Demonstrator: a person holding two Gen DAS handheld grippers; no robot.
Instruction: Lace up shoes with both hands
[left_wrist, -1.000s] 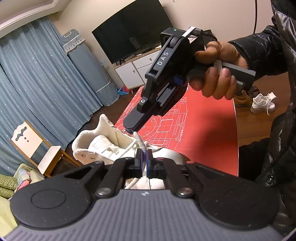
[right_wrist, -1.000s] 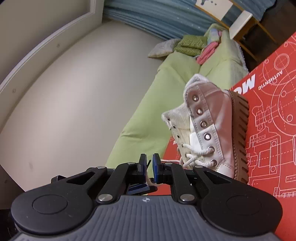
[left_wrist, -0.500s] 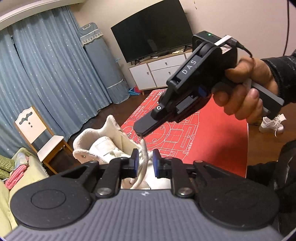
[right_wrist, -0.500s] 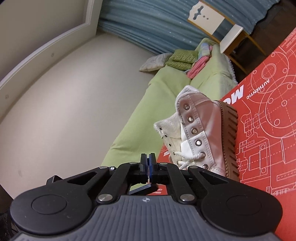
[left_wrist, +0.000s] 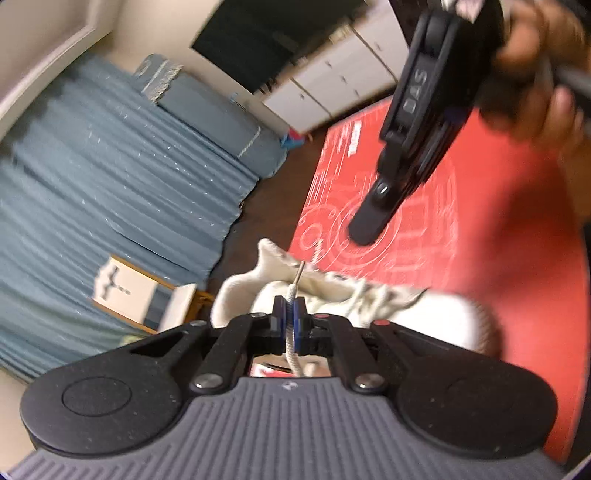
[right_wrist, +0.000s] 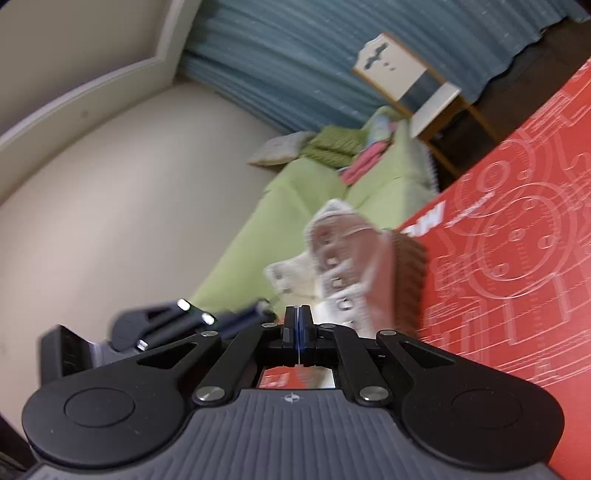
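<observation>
From my left wrist camera the biggest thing is the red mat printed with white technical line drawings (left_wrist: 498, 229), which covers the table; a blue pleated curtain (left_wrist: 110, 177) fills the room behind it. On the mat, close to its near-left edge, lies the white high-top shoe with metal eyelets and a brown ridged sole (left_wrist: 369, 295), its fleecy collar toward the curtain side. My right wrist camera shows the same shoe (right_wrist: 354, 266) tipped on its side, sole against the mat (right_wrist: 517, 258), with a light green sofa (right_wrist: 325, 199) beyond that edge.

My left gripper (left_wrist: 290, 314) is closing, its blue pads pinching the white braided shoelace (left_wrist: 291, 299); the lace's stiff tip sticks up above the fingers, over the shoe's opening. My right gripper (left_wrist: 364, 236) hangs above the mat's printed circles, held by a hand (left_wrist: 535, 74) at the top right; its tip is apart from the lace. In its own camera the right gripper (right_wrist: 298, 325) shows its jaws nearly touching and just starting to part, and I see nothing between them. Both views are blurred.
</observation>
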